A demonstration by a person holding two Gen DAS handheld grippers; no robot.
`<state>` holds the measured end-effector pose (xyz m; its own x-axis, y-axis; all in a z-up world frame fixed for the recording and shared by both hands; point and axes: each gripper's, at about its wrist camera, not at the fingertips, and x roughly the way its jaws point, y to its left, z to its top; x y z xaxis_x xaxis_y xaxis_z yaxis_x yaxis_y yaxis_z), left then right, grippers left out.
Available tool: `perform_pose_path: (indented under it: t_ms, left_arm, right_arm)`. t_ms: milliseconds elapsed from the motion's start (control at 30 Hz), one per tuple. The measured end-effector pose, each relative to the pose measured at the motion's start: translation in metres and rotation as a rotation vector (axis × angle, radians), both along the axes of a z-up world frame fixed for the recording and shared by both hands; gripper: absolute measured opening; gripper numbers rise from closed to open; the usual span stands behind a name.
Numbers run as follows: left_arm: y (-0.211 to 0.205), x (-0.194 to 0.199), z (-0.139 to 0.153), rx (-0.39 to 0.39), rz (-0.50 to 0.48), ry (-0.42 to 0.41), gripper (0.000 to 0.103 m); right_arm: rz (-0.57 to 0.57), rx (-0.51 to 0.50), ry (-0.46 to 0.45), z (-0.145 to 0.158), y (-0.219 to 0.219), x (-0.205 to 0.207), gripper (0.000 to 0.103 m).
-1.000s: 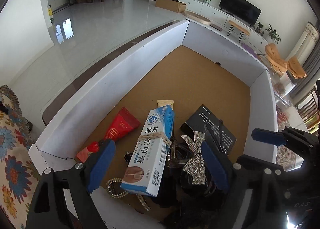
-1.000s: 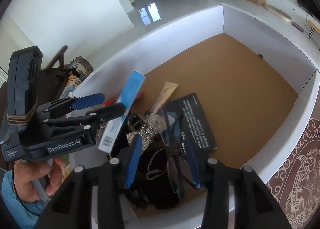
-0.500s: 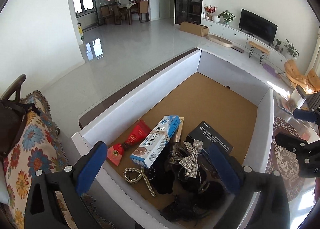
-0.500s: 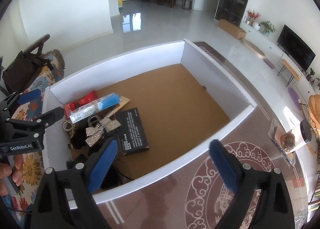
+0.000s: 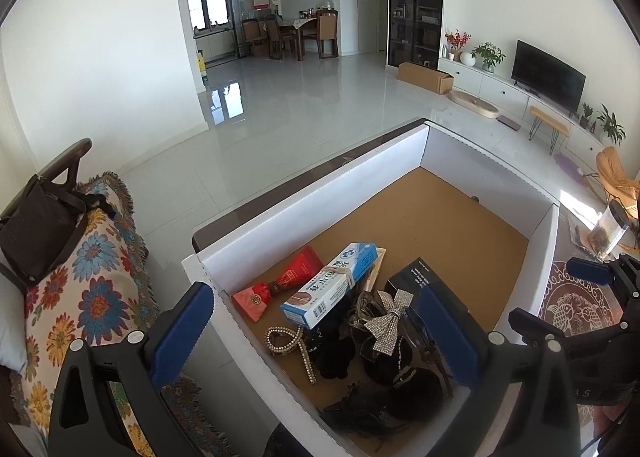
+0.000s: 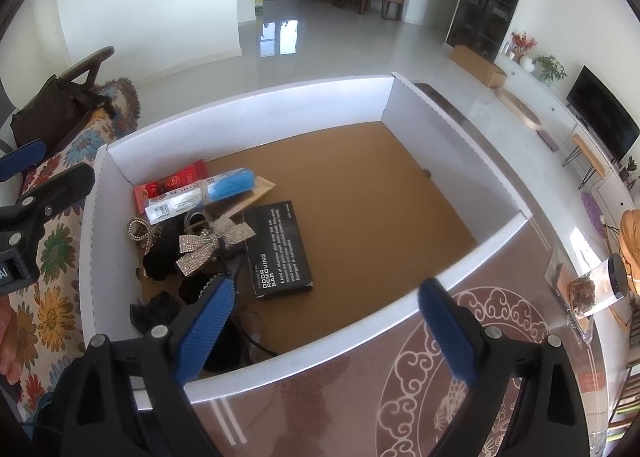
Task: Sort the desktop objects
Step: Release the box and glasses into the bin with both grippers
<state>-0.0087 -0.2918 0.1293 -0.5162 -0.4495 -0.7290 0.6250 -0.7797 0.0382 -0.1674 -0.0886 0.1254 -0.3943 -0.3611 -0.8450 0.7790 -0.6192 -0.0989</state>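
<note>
Left wrist view: my left tongs stand wide, nothing between them, above the near corner of the white-walled cardboard tray. There the blue-and-white carton box lies across a red foil sachet, beside a silver rhinestone bow on soft black fabric. The carton looks light and stiff; I would grip its long sides.

Right wrist view: my right tongs are wide, empty. A flat black lettered box lies on the brown floor; rigid, take by an edge.
</note>
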Motion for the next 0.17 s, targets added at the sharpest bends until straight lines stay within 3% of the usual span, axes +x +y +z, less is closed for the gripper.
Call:
perform_pose_path:
  t_ms: [167]
  left_arm:
    - [0.0027, 0.0060, -0.0019, -0.015, 0.033, 0.055, 0.103]
  right_arm:
    - [-0.014, -0.005, -0.013, -0.0049, -0.0021, -0.0070, 0.094]
